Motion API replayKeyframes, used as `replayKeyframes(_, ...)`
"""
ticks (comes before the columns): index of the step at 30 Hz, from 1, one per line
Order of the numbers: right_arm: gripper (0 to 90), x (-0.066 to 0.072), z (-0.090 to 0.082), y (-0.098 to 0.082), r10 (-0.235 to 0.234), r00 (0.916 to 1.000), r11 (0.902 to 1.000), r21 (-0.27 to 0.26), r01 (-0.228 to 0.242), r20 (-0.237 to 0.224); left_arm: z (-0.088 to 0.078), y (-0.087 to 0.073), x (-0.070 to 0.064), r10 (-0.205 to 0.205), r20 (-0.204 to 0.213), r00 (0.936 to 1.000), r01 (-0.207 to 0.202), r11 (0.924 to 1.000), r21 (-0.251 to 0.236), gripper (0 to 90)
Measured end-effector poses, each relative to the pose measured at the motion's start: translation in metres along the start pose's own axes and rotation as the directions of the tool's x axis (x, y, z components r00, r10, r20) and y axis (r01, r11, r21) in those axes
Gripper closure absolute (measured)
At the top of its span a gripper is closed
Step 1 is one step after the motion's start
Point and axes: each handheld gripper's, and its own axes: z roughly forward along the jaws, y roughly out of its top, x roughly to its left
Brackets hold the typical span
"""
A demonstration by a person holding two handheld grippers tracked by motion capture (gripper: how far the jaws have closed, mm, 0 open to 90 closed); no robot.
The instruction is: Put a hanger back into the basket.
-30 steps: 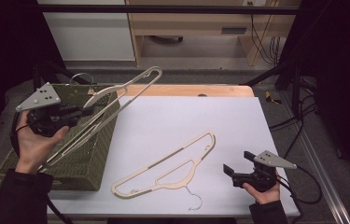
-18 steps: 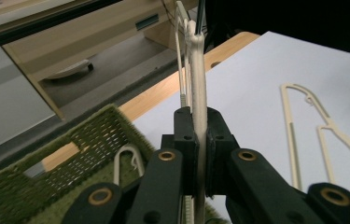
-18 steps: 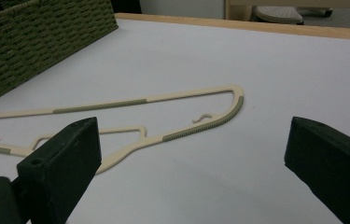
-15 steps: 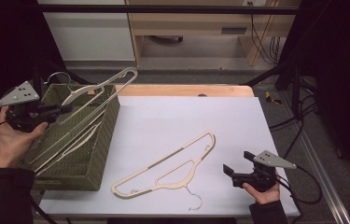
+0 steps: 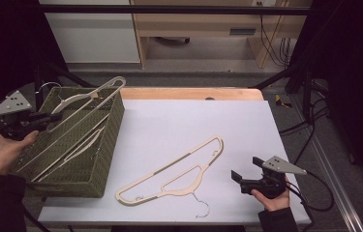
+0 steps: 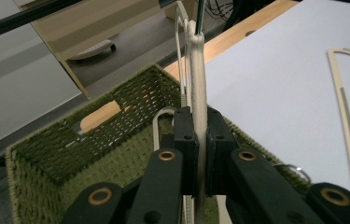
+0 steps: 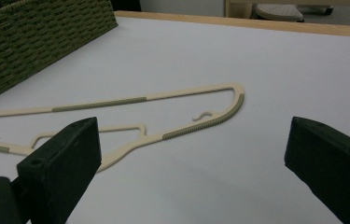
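The left tool (image 5: 48, 117) has moved left and down since a moment ago, and the hanger (image 5: 80, 111) it grips has sunk lower into the green woven basket (image 5: 109, 145) — one end still pokes out over the far rim. The right tool (image 5: 237, 177) has not moved. It rests near the right edge of the counter (image 5: 179, 121) with its jaws wide open and nothing between them.

More hangers (image 5: 77, 145) lie inside the basket under the held one. A second hanger (image 5: 174, 169) lies flat on the white counter, between the basket and the right tool.

The held hanger is cream and thin, tilted on a slant — its wire hook is at the far left.
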Motion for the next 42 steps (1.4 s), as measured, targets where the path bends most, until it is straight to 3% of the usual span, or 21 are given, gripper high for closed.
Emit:
replayKeyframes(6,4.4,0.000,0.000,0.000,0.001,1.0000,1.0000,0.001,-0.001,0.000,0.002,-0.014,0.010,-0.016,-0.023,0.9996,0.017,0.9998,0.012,85.7)
replayKeyframes(14,4.5,0.000,0.000,0.000,-0.001,1.0000,1.0000,0.004,0.001,0.000,0.005,-0.036,0.020,-0.027,-0.051,0.9983,0.031,0.9972,0.068,85.7)
replayKeyframes(22,4.5,0.000,0.001,-0.001,-0.003,1.0000,1.0000,0.009,0.003,0.001,0.027,-0.052,0.010,0.000,-0.060,0.9982,0.008,0.9899,0.142,85.6)
replayKeyframes(26,4.6,0.000,0.001,-0.001,-0.004,1.0000,1.0000,0.008,0.004,-0.001,0.042,-0.065,0.004,-0.025,-0.047,0.9986,0.032,0.9885,0.148,85.6)
replayKeyframes(32,4.6,0.000,0.001,-0.001,-0.004,1.0000,0.9999,0.010,0.004,0.000,0.056,-0.081,-0.004,-0.011,-0.063,0.9980,0.022,0.9836,0.179,85.4)
replayKeyframes(36,4.7,0.001,0.002,-0.001,-0.003,1.0000,1.0000,0.009,0.003,-0.002,0.061,-0.088,-0.007,-0.024,-0.041,0.9989,0.032,0.9769,0.211,83.8)
replayKeyframes(40,4.7,0.001,0.002,-0.001,0.003,1.0000,1.0000,0.008,-0.003,-0.006,0.064,-0.090,-0.009,-0.078,0.010,0.9969,0.073,0.9697,0.233,80.6)
replayKeyframes(42,4.8,0.002,0.001,-0.001,-0.001,1.0000,1.0000,0.003,0.001,-0.007,0.065,-0.089,-0.009,-0.120,0.037,0.9921,0.106,0.9600,0.259,78.9)
